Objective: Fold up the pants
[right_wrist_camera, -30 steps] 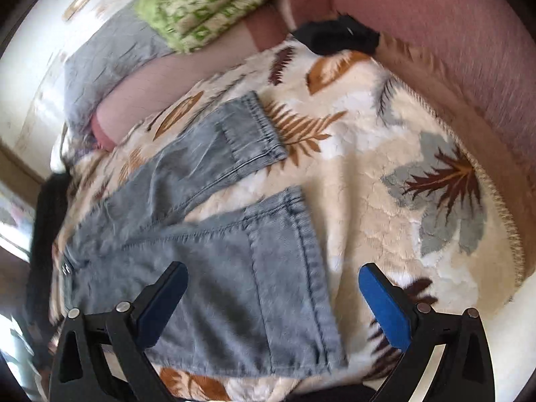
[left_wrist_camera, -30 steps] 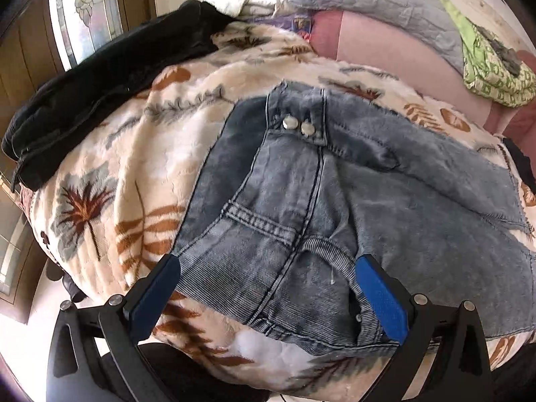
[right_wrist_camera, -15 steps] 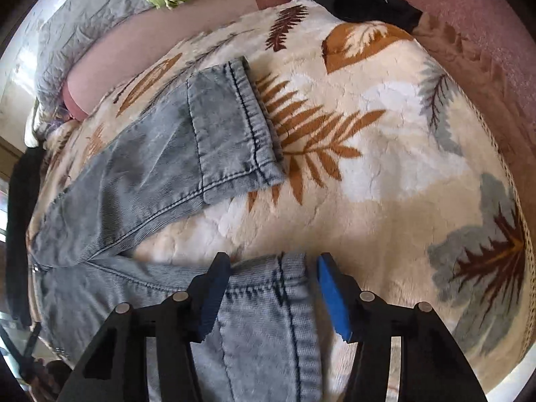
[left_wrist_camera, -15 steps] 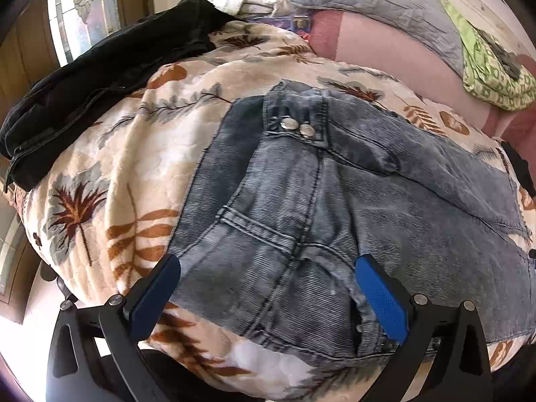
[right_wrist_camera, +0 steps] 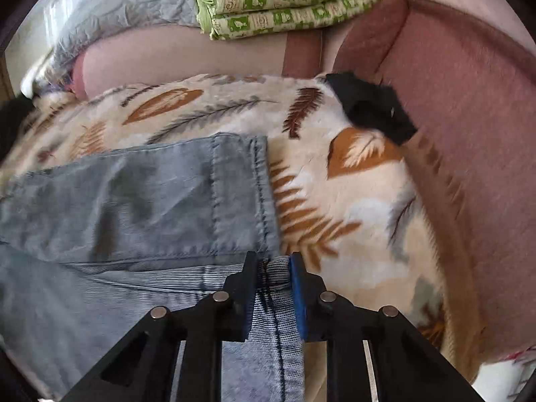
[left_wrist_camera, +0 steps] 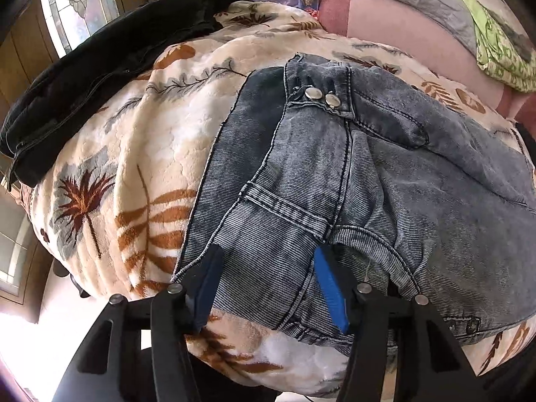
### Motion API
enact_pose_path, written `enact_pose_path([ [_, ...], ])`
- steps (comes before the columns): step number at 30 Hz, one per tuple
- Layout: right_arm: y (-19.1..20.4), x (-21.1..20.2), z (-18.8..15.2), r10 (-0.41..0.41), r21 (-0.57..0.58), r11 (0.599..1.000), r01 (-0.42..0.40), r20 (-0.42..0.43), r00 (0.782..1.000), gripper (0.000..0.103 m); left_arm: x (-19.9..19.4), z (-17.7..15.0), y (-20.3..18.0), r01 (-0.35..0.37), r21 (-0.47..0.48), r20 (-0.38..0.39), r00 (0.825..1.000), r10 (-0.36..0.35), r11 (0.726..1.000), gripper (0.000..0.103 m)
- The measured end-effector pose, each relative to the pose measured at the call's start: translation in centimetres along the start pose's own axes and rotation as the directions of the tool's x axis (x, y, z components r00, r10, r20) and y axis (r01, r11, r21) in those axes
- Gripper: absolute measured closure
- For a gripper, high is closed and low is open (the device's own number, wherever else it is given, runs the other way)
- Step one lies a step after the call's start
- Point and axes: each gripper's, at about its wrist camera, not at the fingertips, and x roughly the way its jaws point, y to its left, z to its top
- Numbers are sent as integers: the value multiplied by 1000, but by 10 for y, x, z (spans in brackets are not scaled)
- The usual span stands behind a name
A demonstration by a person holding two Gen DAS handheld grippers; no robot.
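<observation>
Faded blue jeans [left_wrist_camera: 385,174] lie spread on a leaf-print blanket [left_wrist_camera: 140,154] over a sofa. In the left wrist view the waistband with two metal buttons [left_wrist_camera: 321,97] faces me; my left gripper [left_wrist_camera: 268,281] has its blue pads closed in on the near waistband corner and the denim bunches between them. In the right wrist view my right gripper [right_wrist_camera: 274,278] is shut on the hem of the near leg [right_wrist_camera: 278,321], lifted beside the far leg's cuff [right_wrist_camera: 241,194], which lies flat.
A black garment [left_wrist_camera: 100,77] lies at the blanket's left end. A small black cloth [right_wrist_camera: 372,107] sits by the pink sofa arm [right_wrist_camera: 469,127]. A folded green quilt [right_wrist_camera: 284,3] and a grey quilt [right_wrist_camera: 127,10] rest on the sofa back.
Both grippers have narrowed from wide open onto the jeans: the left onto the waistband corner, the right onto the near leg hem, which it has carried toward the far leg.
</observation>
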Motion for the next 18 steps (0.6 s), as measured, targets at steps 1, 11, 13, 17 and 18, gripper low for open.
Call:
enact_pose_path([
  [1,1,19,-5,-53,-14,999,53,-47,997,83,1,-1,-1,-7,5,3,1000,7,1000,45],
  [11,-78,-45,-61,289,280,927,-250,-106,952,43,-28,1,-4,12,35,93,996,-15,999,44],
  [13,-76,-42,-82,335,292,914,-283,-148,930,44,-34,1,-5,-4,39,122,993,-1,999,41],
  [17,-57,-21,-114,364,272,914,-303,-216,906,72,-4,-3,-11,-54,83,21,998,52,995,38],
  [18,-50,-18,-120,352,250,923,-293,-236,906,81,1,-5,-11,-56,86,15,998,55,995,38],
])
